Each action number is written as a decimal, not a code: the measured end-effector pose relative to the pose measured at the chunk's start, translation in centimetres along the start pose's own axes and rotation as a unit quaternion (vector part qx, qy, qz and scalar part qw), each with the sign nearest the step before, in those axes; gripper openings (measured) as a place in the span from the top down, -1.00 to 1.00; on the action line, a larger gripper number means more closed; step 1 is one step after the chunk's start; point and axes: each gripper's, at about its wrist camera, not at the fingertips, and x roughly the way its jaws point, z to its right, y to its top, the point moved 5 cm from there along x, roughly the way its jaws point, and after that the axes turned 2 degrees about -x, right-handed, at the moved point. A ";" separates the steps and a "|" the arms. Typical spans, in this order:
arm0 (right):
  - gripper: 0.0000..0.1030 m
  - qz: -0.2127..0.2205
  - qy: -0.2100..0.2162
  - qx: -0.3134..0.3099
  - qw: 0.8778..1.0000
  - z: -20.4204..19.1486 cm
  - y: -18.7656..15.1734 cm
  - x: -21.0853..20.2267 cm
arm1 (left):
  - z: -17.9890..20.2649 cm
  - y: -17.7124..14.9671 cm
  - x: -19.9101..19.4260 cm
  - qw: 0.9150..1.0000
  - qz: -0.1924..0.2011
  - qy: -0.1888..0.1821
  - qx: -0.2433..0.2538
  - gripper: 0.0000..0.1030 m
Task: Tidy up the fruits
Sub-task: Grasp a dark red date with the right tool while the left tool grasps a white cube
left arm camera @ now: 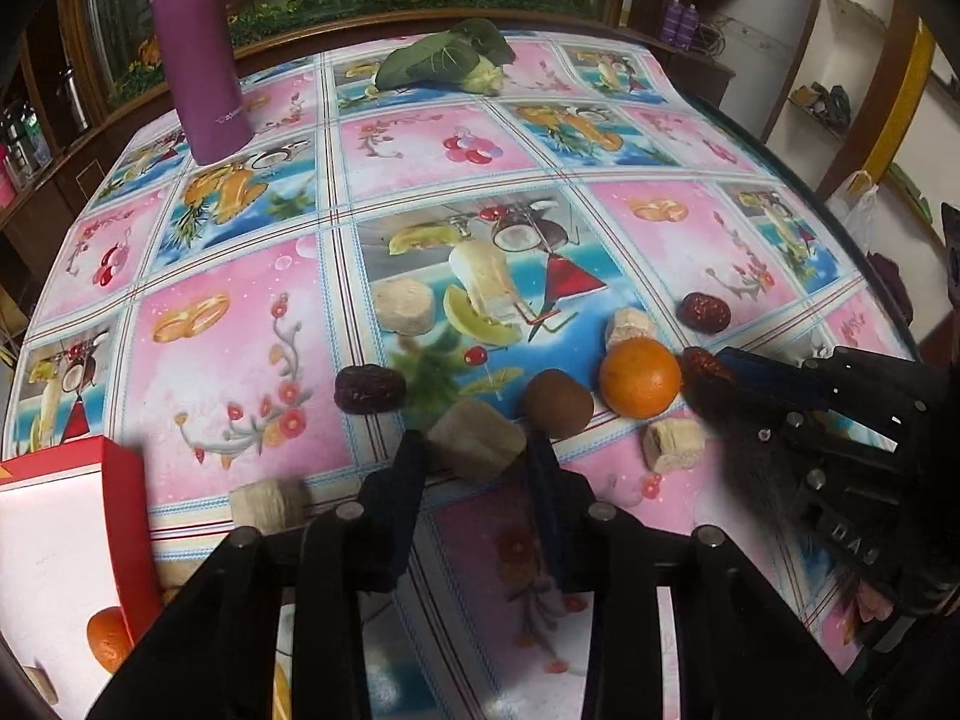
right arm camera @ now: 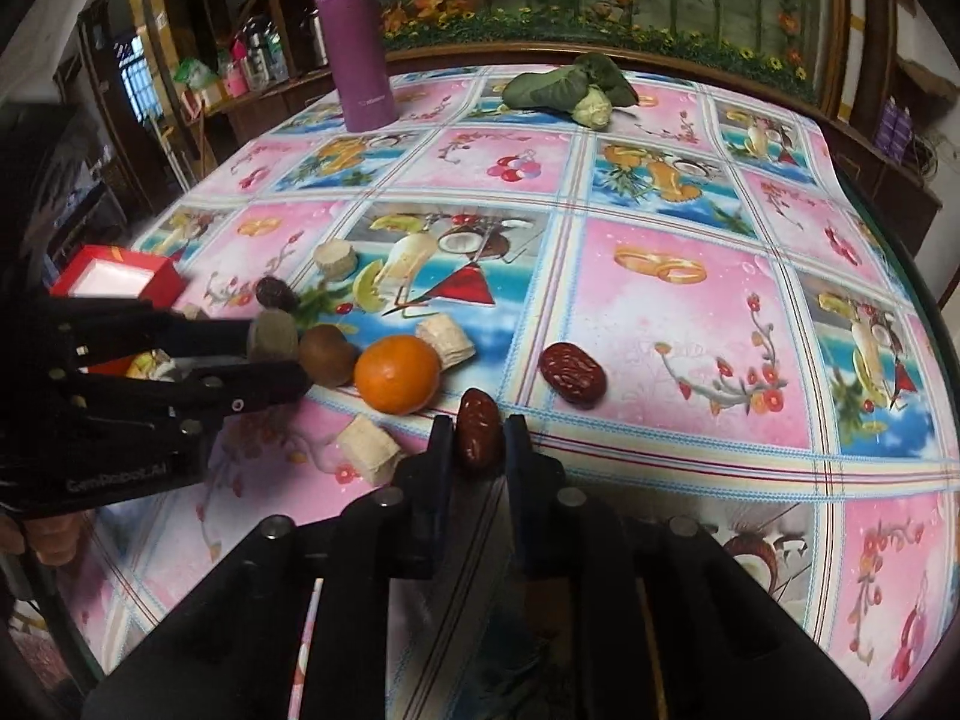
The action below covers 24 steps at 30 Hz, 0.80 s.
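Fruit lies scattered on a table (left arm camera: 468, 156) under a bright fruit-print cloth. Nearest in the right wrist view, a red date (right arm camera: 478, 435) sits lengthwise between the fingers of the right gripper (right arm camera: 478, 444), which press against both its sides. In the left wrist view, the left gripper (left arm camera: 474, 450) stands with its jaws moderately apart around a pale banana chunk (left arm camera: 477, 444); the chunk fills most of the gap, but I cannot tell whether the fingers actually grip it. Just past the left gripper's right finger is a brown kiwi (left arm camera: 558, 403), and beside that an orange (left arm camera: 640, 377), the two nearly touching. Another banana piece (left arm camera: 673, 444) lies just in front of the orange, and one more (left arm camera: 627, 324) just behind it. A dark date (left arm camera: 369, 389) rests to the left of the kiwi, and a second red date (right arm camera: 572, 374) lies apart, right of the orange. At the left edge stands a red box (left arm camera: 123, 516) with an orange inside. Farther back is a round banana slice (left arm camera: 405, 305). At the far side stand a purple flask (left arm camera: 198, 54) and a leafy vegetable (left arm camera: 447, 57).
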 end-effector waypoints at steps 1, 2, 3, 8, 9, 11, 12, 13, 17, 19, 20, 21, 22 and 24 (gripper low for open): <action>0.64 0.003 0.000 0.009 1.000 0.4 0.1 -0.1 | 0.0 0.0 -0.1 1.000 0.001 -0.004 -0.002 0.35; 0.64 0.005 -0.001 0.014 1.000 0.6 0.1 -0.2 | 0.1 -0.1 -0.2 1.000 0.003 -0.009 -0.003 0.35; 0.64 0.008 -0.002 0.020 1.000 0.9 0.1 -0.3 | 0.1 -0.2 -0.3 1.000 0.006 -0.011 -0.004 0.35; 0.64 0.019 0.001 0.036 0.999 1.5 0.2 -0.8 | -0.4 -1.2 -2.6 0.999 0.028 -0.004 -0.016 0.35; 0.64 0.024 -0.001 0.038 0.999 1.6 0.3 -0.9 | -0.6 -1.3 -3.1 0.999 0.032 -0.002 -0.019 0.35; 0.64 0.033 -0.001 0.043 0.999 1.8 0.5 -1.2 | -1.4 -1.8 -4.9 0.998 0.050 0.008 -0.027 0.35; 0.64 0.037 -0.002 0.045 0.998 2.0 0.5 -1.3 | -1.7 -2.0 -5.5 0.998 0.055 0.011 -0.029 0.35; 0.64 0.041 -0.003 0.049 0.998 2.1 0.6 -1.5 | -2.2 -2.3 -6.3 0.997 0.062 0.014 -0.034 0.35; 0.64 0.051 -0.008 0.056 0.997 2.4 0.7 -1.8 | -4.0 -3.4 -9.1 0.994 0.089 0.024 -0.059 0.36; 0.64 0.058 -0.005 0.059 0.997 2.2 0.8 -2.0 | -5.1 -4.1 -10.1 0.992 0.097 0.031 -0.073 0.36; 0.64 0.060 -0.004 0.060 0.996 2.2 0.8 -2.1 | -5.4 -4.3 -10.3 0.991 0.099 0.034 -0.077 0.36; 0.64 0.064 -0.002 0.063 0.996 2.0 0.9 -2.3 | -5.9 -4.6 -10.6 0.991 0.102 0.038 -0.082 0.36; 0.64 0.068 0.003 0.066 0.996 1.8 0.9 -2.5 | -6.6 -4.9 -10.9 0.990 0.104 0.043 -0.089 0.36; 0.64 0.077 0.017 0.071 0.994 1.0 1.0 -2.9 | -7.7 -5.4 -11.2 0.988 0.104 0.049 -0.104 0.36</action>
